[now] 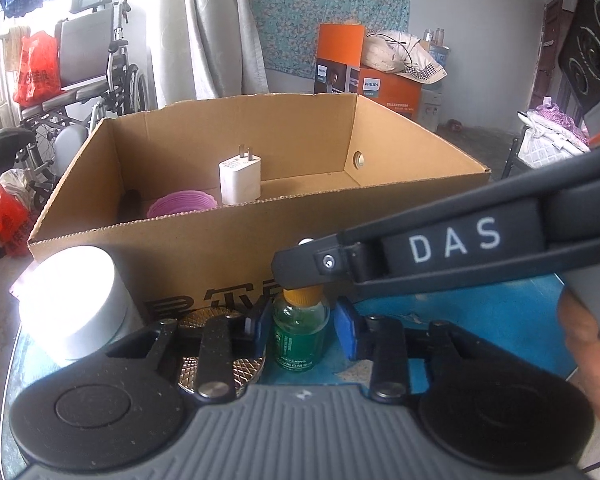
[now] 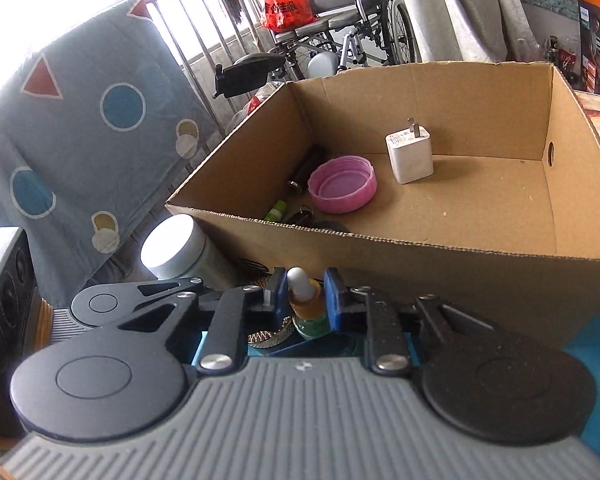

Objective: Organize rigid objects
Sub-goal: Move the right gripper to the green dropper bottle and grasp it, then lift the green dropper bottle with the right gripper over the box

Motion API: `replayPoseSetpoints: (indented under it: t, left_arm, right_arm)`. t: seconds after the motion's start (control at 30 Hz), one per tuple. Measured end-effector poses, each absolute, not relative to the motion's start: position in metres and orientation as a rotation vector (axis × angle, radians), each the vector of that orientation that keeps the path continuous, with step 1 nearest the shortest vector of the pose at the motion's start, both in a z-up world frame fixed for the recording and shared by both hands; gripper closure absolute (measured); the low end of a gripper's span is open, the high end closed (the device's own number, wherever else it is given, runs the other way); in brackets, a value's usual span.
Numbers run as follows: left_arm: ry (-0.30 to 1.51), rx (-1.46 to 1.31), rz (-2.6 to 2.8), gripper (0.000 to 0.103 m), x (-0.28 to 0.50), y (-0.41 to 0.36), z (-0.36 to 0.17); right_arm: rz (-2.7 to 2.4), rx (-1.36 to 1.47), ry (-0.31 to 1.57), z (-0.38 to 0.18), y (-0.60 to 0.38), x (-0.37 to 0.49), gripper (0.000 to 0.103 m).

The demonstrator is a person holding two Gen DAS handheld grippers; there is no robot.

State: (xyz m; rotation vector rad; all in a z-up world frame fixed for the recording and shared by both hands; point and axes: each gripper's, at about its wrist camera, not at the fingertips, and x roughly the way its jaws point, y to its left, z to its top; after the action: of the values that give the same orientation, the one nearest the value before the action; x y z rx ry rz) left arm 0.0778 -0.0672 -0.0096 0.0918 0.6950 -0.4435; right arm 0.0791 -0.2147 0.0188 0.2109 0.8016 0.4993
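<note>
The cardboard box [image 1: 204, 248] sits open-topped on the blue table [image 1: 480, 316], and everything else I place against it. Just outside its near wall, toward the left end, stands a white jar [image 1: 74, 300], and next to that, also against the near wall, lies a gold patterned disc [image 1: 216, 360]. Inside the box a white charger [image 2: 410, 156] stands upright with its prongs up, near the middle of the floor; a pink lid [image 2: 342, 189] lies open side up to its left, and a dark battery [image 2: 306, 168] rests beside the lid along the left wall. The small green bottle [image 1: 298, 334] stands upright on the table right in front of the box's near wall. My left gripper [image 1: 302, 330] has its blue pads pressed narrow against the bottle's glass body, while my right gripper [image 2: 303, 294] is pinched nearly closed on its orange dropper cap [image 2: 305, 303] from above.
</note>
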Motion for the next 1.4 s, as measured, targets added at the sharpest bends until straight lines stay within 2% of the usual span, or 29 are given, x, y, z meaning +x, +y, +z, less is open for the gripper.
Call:
replayPoseSetpoints:
  t: [0.4, 0.5, 0.6, 0.83, 0.97, 1.1, 1.2, 1.3, 1.4]
  left_arm:
    - [0.710, -0.012, -0.580, 0.069, 0.068, -0.086, -0.015]
    - [0.690, -0.011, -0.609, 0.066, 0.065, -0.090, -0.018]
    - [0.664, 0.043, -0.593, 0.059, 0.062, -0.096, -0.022]
    - [0.677, 0.189, -0.561, 0.059, 0.058, -0.116, -0.038]
    - [0.687, 0.216, -0.555, 0.062, 0.062, -0.123, -0.046]
    - [0.695, 0.228, -0.554, 0.069, 0.067, -0.128, -0.050]
    - [0.684, 0.230, -0.552, 0.070, 0.067, -0.129, -0.052]
    - [0.677, 0.231, -0.546, 0.070, 0.065, -0.130, -0.051]
    - [0.662, 0.224, -0.548, 0.070, 0.060, -0.127, -0.046]
  right_arm:
    - [0.418, 0.210, 0.809, 0.022, -0.244, 0.054, 0.084]
    - [0.396, 0.233, 0.814, 0.021, -0.257, 0.048, 0.085]
    - [0.399, 0.262, 0.821, 0.018, -0.264, 0.047, 0.084]
    - [0.407, 0.252, 0.822, 0.017, -0.262, 0.046, 0.082]
    - [0.403, 0.233, 0.845, 0.013, -0.257, 0.049, 0.079]
    - [0.401, 0.233, 0.854, 0.007, -0.257, 0.051, 0.076]
    - [0.401, 0.235, 0.847, 0.007, -0.258, 0.052, 0.076]
    - [0.398, 0.227, 0.833, 0.008, -0.258, 0.050, 0.081]
    - [0.396, 0.218, 0.820, 0.013, -0.257, 0.046, 0.082]
